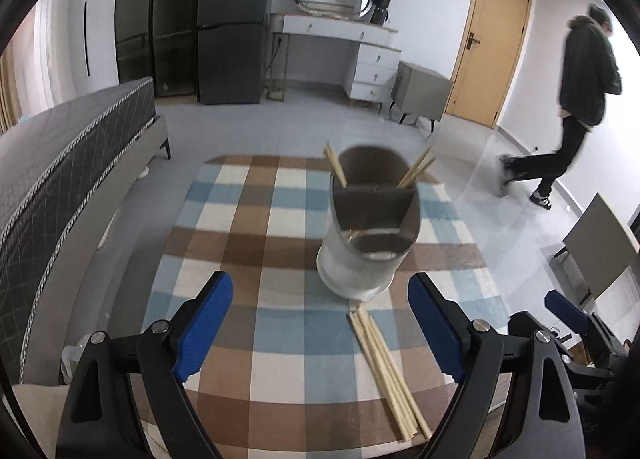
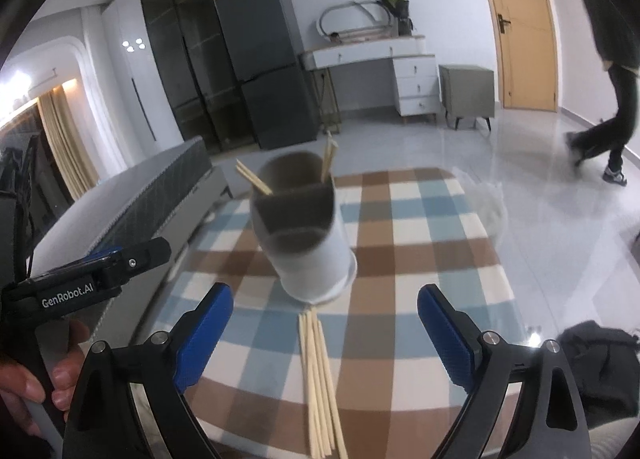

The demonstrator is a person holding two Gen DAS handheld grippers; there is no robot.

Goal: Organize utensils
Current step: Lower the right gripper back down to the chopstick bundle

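A round white utensil holder (image 1: 360,259) (image 2: 312,259) with a brown divided insert stands on the checked tablecloth (image 1: 256,219) (image 2: 420,227). Wooden chopsticks (image 1: 336,167) (image 2: 252,181) lean out of its back compartment on both sides. A bundle of loose chopsticks (image 1: 384,363) (image 2: 320,379) lies flat on the cloth just in front of the holder. My left gripper (image 1: 320,331) hovers open above the cloth, nothing between its blue pads. My right gripper (image 2: 324,339) is open too, the loose bundle below its gap. The left gripper's body (image 2: 92,279) shows at the right wrist view's left edge.
A dark mattress (image 1: 60,163) runs along the table's left side. A person (image 1: 576,99) walks across the tiled floor at the right, near a wooden door (image 1: 492,39). A white dresser (image 1: 352,55), a grey cabinet (image 1: 424,91) and a dark fridge (image 1: 236,19) stand at the back wall.
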